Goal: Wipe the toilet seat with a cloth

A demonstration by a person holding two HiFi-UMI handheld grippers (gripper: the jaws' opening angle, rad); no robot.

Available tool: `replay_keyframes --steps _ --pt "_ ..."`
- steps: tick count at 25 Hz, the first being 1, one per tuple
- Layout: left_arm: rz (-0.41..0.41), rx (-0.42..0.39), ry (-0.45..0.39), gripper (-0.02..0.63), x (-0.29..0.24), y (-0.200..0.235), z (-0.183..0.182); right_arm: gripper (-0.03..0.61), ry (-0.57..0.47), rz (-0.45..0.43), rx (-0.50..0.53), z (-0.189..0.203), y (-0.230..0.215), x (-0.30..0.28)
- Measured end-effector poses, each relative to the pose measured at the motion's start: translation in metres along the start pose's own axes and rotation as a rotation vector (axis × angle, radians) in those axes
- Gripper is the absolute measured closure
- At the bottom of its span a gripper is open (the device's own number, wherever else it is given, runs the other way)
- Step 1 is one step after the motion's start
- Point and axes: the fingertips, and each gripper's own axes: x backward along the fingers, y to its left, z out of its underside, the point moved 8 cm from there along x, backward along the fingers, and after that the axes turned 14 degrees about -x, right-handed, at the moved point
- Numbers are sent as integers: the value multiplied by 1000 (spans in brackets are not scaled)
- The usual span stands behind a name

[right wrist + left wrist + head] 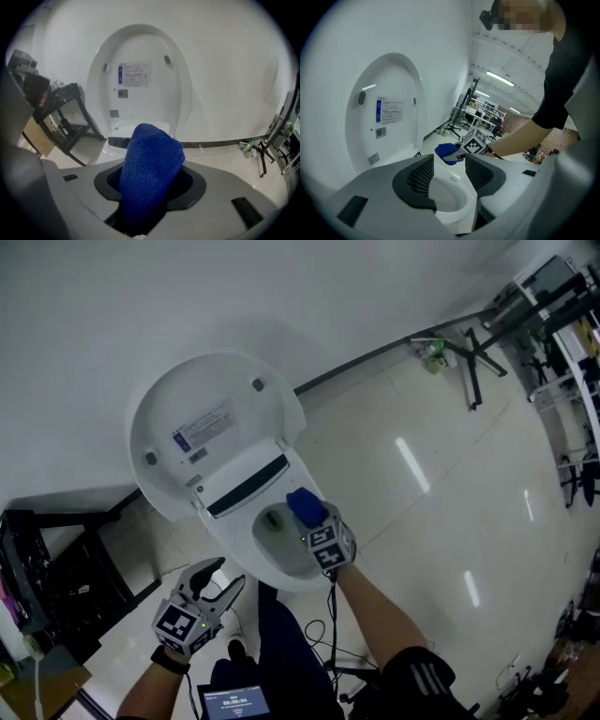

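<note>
A white toilet (pixel 272 549) stands against the wall with its lid (pixel 202 427) raised. My right gripper (pixel 309 519) is shut on a folded blue cloth (pixel 303 505) and hovers over the right side of the seat rim. In the right gripper view the blue cloth (pixel 149 171) sticks up between the jaws, with the lid (pixel 138 79) straight ahead. My left gripper (pixel 220 585) hangs open and empty by the toilet's front left. In the left gripper view the left gripper (pixel 447 176) frames the bowl (pixel 450 199), with the cloth (pixel 446 151) beyond.
A dark shelf unit (pixel 42 577) stands to the toilet's left. Tripod legs (pixel 473 357) and racks (pixel 562 352) line the far right of the glossy floor (pixel 441 484). A person's legs and a small screen (pixel 232 701) are at the bottom edge.
</note>
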Motion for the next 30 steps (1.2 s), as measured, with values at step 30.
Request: replay_keyframes --steps 30 --pt "-140 211 117 397 -44 45 97 359 137 5 15 66 24 -210"
